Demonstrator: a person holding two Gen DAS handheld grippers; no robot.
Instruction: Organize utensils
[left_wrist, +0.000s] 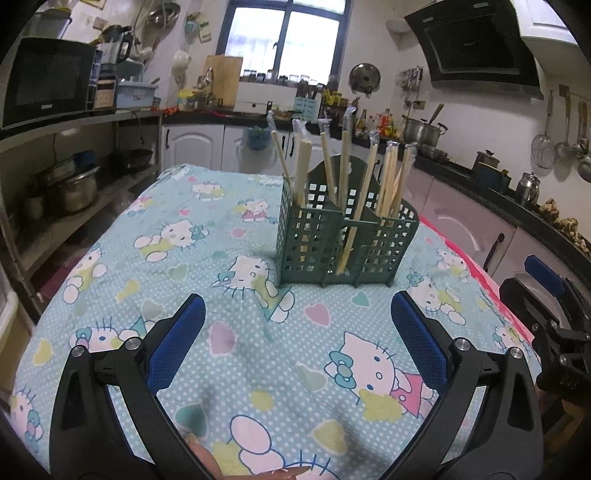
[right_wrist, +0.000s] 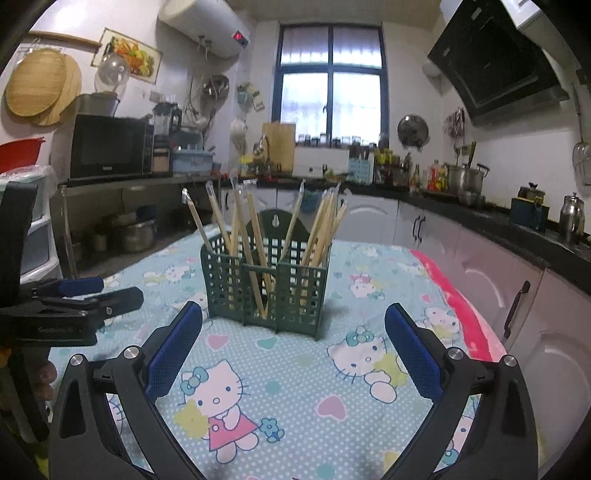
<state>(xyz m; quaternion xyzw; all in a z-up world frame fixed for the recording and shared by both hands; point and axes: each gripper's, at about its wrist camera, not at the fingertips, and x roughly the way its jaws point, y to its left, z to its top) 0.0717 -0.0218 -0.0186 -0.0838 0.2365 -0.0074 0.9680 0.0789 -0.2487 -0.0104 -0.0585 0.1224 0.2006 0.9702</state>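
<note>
A green perforated utensil holder (left_wrist: 347, 243) stands upright near the middle of the table (left_wrist: 192, 280), on its cartoon-cat cloth, holding wrapped wooden chopsticks (left_wrist: 364, 206). Their long axes run roughly vertical, tips down in the compartments, wrapped tops fanning outward. The left tool (left_wrist: 297, 321) and right tool (right_wrist: 293, 325) hover near the holder, each spread wide and gripping nothing.

Home kitchen: microwave (right_wrist: 109, 146) at 10 o'clock, window (right_wrist: 330, 79) at 12, range hood (right_wrist: 496, 62) at 2, pots (right_wrist: 463, 179) on counter (right_wrist: 517, 230).
</note>
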